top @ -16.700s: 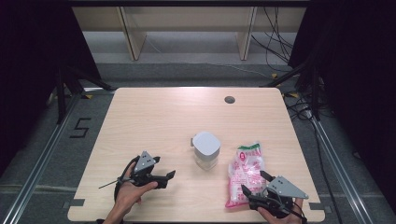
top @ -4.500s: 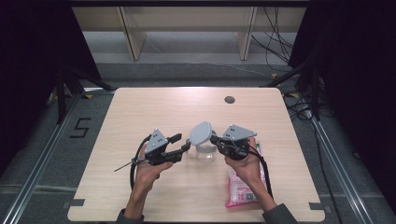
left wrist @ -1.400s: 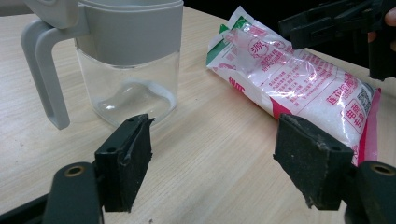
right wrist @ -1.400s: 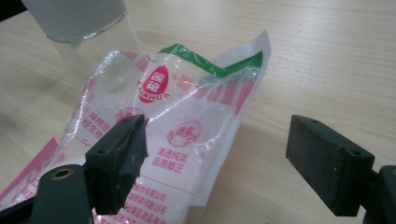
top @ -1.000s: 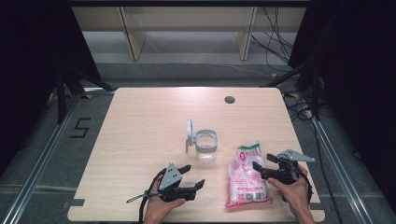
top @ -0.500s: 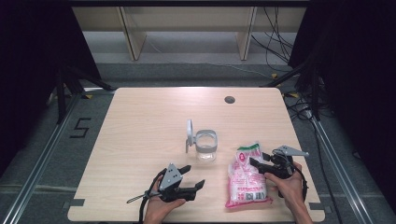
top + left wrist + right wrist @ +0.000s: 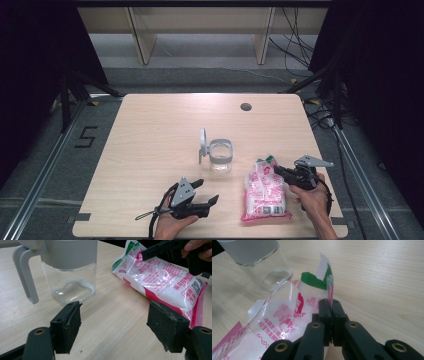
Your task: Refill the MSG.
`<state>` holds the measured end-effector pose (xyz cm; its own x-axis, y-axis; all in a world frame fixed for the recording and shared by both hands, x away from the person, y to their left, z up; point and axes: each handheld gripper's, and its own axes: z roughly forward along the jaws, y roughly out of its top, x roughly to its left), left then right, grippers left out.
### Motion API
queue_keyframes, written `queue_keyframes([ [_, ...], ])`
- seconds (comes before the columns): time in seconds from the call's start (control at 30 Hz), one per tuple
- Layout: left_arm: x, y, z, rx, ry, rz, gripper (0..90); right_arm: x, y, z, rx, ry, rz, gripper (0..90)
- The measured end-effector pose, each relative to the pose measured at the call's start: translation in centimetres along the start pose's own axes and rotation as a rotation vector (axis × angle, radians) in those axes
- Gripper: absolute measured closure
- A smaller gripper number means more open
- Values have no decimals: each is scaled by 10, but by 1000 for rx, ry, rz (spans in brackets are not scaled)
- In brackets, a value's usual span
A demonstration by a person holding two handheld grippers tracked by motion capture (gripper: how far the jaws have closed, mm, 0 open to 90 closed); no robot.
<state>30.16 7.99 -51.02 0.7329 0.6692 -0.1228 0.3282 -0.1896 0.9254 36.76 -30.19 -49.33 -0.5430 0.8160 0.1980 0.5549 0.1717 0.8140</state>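
1. My right gripper (image 7: 329, 305), jaws closed, pinches the sugar bag (image 7: 264, 192) by its upper corner; the bag's length runs toward me on the desk (image 7: 160, 130).
2. The glass jar (image 7: 220, 156) stands just left of it.
3. My left gripper (image 7: 202, 194) rests wide open, empty.

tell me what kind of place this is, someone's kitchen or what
Probably a lab or recording studio, not a kitchen. The bare pale wooden table stands on grey carpet between black curtains, with metal floor rails, loose cables behind it and a "5" marked on the floor.
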Motion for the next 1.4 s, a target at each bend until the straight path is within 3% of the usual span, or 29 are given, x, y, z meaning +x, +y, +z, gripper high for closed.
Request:
queue_keyframes([
  [0.07, 1, 0, -1, -2, 8, -5, 262, 3, -2, -6, 5, -7, 31, 899],
  [0.1, 2, 0, -1, -14, -3, -13, 262, 0, -3, -9, -2, -9, 2, 899],
  [0.13, 2, 0, -2, -13, 4, -11, 262, 3, -5, -14, -1, -16, 43, 899],
  [0.17, 1, 0, -2, -16, 8, -16, 262, 3, -7, -19, -4, -20, 51, 899],
  [0.27, 1, 0, -3, -8, 11, -10, 262, 2, -12, -33, -21, -40, 43, 900],
  [0.33, 0, 0, -2, -10, 3, -6, 261, -1, -15, -41, -26, -56, -8, 900],
  [0.47, -1, 0, -1, -8, 5, -3, 261, 4, -26, -57, -31, -91, 26, 900],
  [0.5, -1, 0, -1, -12, -1, -1, 261, 1, -28, -60, -33, -87, 7, 898],
  [0.57, -1, 0, 0, -18, -1, -7, 261, 2, -32, -62, -43, -97, 42, 863],
  [0.63, -2, 1, -1, -11, 3, -6, 261, 1, -34, -63, -39, -97, 98, 751],
  [0.7, -1, 1, 0, -14, -1, -3, 261, -4, -35, -62, -30, -130, 58, 656],
  [0.73, -2, 1, 0, -18, 4, -11, 261, -4, -36, -60, -31, -124, 103, 608],
  [0.8, -2, 1, -1, -23, 3, -16, 261, -2, -37, -57, -34, -114, 155, 567],
  [0.87, -2, 1, -1, -20, 2, -13, 261, -3, -38, -51, -49, -116, 156, 517],
  [0.9, -2, 1, -2, -11, 5, -6, 261, -3, -38, -50, -43, -109, 183, 501],
  [0.93, -2, 2, -2, -15, 4, -7, 261, -3, -39, -47, -40, -80, 189, 490],
  [0.97, -1, 2, -1, -25, -3, -10, 261, 0, -38, -47, -22, -88, 218, 488],
  [1.0, -1, 1, -1, -25, -2, -10, 261, 0, -38, -46, -14, -107, 184, 483],
  [1.03, -1, 1, -2, -14, 8, -9, 261, 4, -38, -44, -8, -98, 236, 477],
  [1.07, -2, 1, -2, -12, 7, -8, 261, 1, -38, -41, -10, -87, 197, 476],
  [1.1, -2, 1, -2, -12, 5, -7, 261, 5, -38, -39, -6, -91, 231, 474],
  [1.13, -2, 2, -2, -15, 5, -8, 261, 6, -37, -39, 11, -103, 235, 474],
  [1.2, -2, 1, -1, -16, 5, -11, 261, 3, -39, -35, -12, -83, 207, 474],
  [1.23, -2, 1, -1, -12, 7, -7, 261, 7, -39, -35, 12, -84, 248, 474],
  [1.27, -2, 1, -1, -11, 1, -2, 261, 3, -39, -33, -3, -81, 206, 474],
  [1.3, -2, 1, 0, -12, -4, -3, 261, 7, -39, -33, 8, -97, 247, 475],
  [1.33, -2, 1, 0, -17, -4, -7, 261, 5, -39, -31, 2, -86, 228, 482],
  [1.37, -2, 1, 0, -20, -2, -9, 261, 7, -38, -31, 14, -87, 260, 493],
  [1.4, -2, 0, 1, -18, 4, -8, 261, 5, -38, -31, 12, -88, 242, 505],
])
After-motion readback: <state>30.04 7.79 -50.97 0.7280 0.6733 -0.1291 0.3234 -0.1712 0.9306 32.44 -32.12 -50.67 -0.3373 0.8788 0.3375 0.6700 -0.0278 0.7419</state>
